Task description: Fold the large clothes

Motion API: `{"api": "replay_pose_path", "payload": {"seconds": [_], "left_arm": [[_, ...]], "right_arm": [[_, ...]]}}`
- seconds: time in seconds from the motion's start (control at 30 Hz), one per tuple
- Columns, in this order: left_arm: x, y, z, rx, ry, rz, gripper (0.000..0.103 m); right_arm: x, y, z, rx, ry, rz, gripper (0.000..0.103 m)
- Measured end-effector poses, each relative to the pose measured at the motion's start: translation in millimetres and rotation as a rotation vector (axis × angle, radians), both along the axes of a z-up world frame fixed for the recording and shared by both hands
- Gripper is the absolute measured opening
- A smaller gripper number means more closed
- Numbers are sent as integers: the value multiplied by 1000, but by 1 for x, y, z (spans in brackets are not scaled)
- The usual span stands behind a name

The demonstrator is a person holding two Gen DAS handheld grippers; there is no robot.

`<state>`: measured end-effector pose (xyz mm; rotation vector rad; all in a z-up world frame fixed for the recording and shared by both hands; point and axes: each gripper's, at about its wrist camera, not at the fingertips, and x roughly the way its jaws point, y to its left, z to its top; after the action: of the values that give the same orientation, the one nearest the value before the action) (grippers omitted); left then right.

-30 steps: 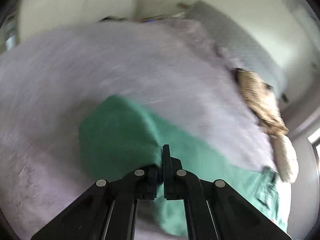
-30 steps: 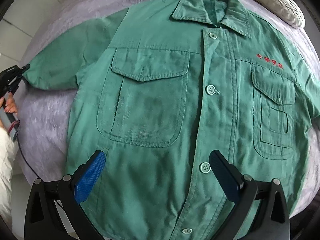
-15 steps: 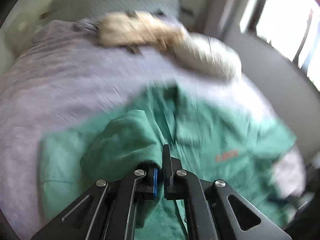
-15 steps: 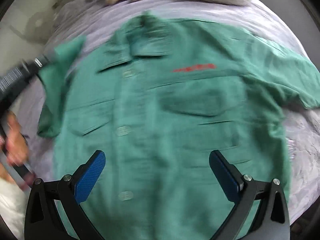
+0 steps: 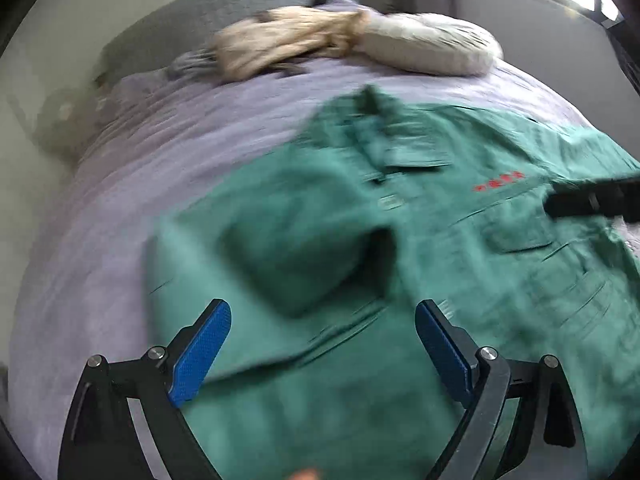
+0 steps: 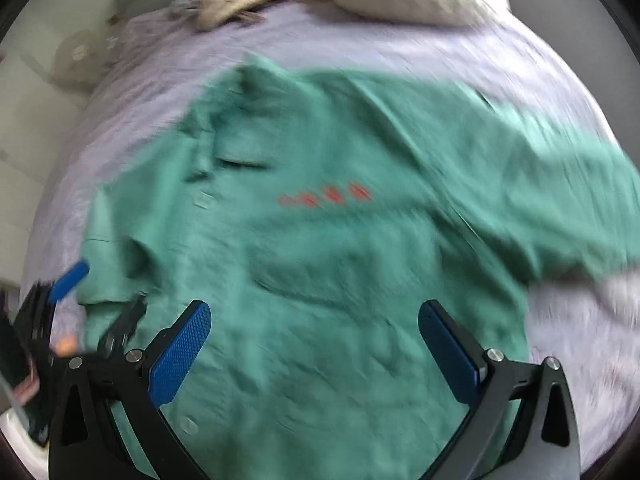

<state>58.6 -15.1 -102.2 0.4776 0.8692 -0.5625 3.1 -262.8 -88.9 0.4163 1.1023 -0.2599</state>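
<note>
Fingers of the left gripper (image 5: 322,354) are apart and opening at this moment, with nothing pressed between the blue pads; the near sleeve (image 5: 304,256) lies free just beyond them, folded in over the chest of the green shirt (image 5: 460,264). Those of the right gripper (image 6: 314,354) also stand wide apart and hold nothing. The shirt lies front side up, spread on the lilac bedcover (image 5: 168,168), its collar (image 5: 372,100) toward the pillow (image 5: 432,46) and its hem toward the grippers; the far sleeve (image 6: 560,192) stretches out from the shirt body on the right side, not yet folded. I judge that the step in hand is to lay the near sleeve and let it go. To do it well, the fold line should run straight from shoulder to hem, and the sleeve should rest flat, without the raised pocket of cloth it seems to show now, though the blur makes this uncertain. Next, probably, the right gripper takes the cuff of the far sleeve and brings it across the red lettering (image 6: 326,196) in the same manner.
</note>
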Motion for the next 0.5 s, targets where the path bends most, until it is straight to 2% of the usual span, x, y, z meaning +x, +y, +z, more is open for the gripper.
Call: {"api": "replay_pose_path", "payload": {"seconds": [0.1,0.17,0.23,0.27,0.3,0.37,0.43,0.47,0.5], "left_arm": [[17,48,-16,93,-34,127,94],[34,73,-37,171,-4,203,94],[47,85,-50,192,16,246,94],[51,86,-53,194,18,258,94],[55,83,-55,187,9,259,94],[61,73,-59,194,-26,267,94],[72,75,-64,179,-38,345,94],[76,84,-64,149,-20,396,94],[82,95,-63,111,4,455,94]], "right_arm": [[38,49,3,-93,-3,165,103],[60,83,-5,-200,15,267,103],[82,115,-21,-343,40,362,103],[87,122,-26,-391,48,383,103],[99,133,-37,-483,66,409,103],[120,145,-58,-645,107,433,103],[132,148,-63,-720,101,420,99],[133,142,-54,-702,63,386,82],[133,135,-42,-641,16,337,54]]}}
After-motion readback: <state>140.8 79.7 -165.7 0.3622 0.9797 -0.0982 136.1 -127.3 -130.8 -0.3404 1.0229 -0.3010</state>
